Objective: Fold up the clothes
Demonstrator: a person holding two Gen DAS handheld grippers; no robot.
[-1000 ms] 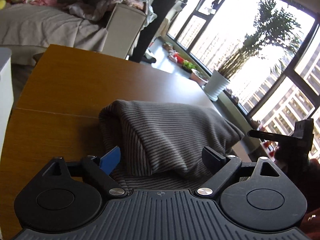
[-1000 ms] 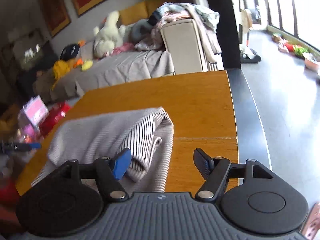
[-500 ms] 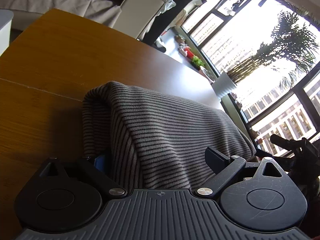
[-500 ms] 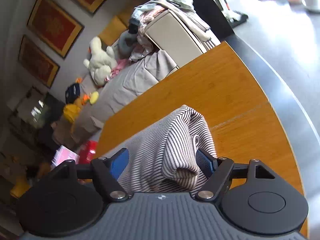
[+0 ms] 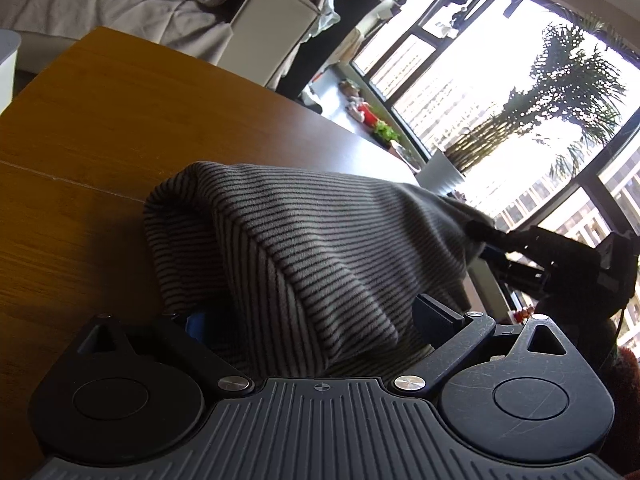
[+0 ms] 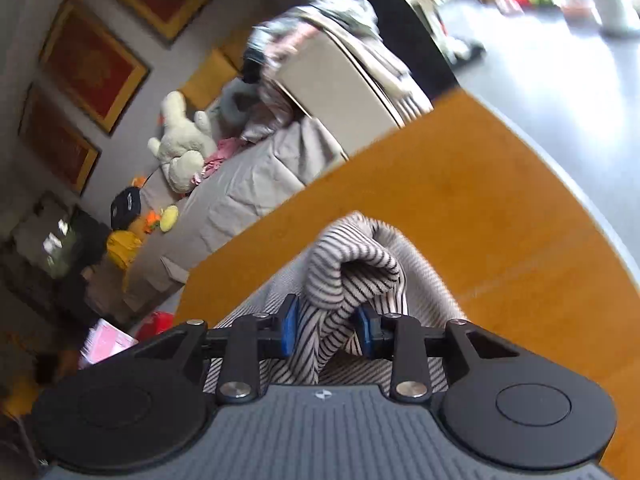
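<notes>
L hand-held gripper point(image 5: 316, 322): striped garment point(image 5: 320, 240) is draped between its fingers, bunched. The fingers stand wide apart, not clamped, so it is taken as released w/ cloth merely lying in the gap. The garment is seen raised off the desk point(image 5: 100, 128), w/ its left fold hanging toward the wood and its far right corner pinched by the R hand-held gripper point(image 5: 486, 240).

R wrist view: R hand-held gripper point(image 6: 330, 330) is clenched on a wad of the garment point(image 6: 352, 264); blue pads point(image 6: 289, 330) are pressed against stripes on both sides. Rest of the cloth trails down toward the desk point(image 6: 460, 200) beside the garment.

Risks, judged:
- L side is not gripped, so cloth could slide out if lifted or pulled; the fold would collapse.
- R grip is on a thick wad, several layers; a layer may slip out & the edge go uneven.
- Pull by R alone could drag the garment across the desk, skewing it.
- Garment sits near the desk's window-side edge; a slack part could drop over it.
</notes>
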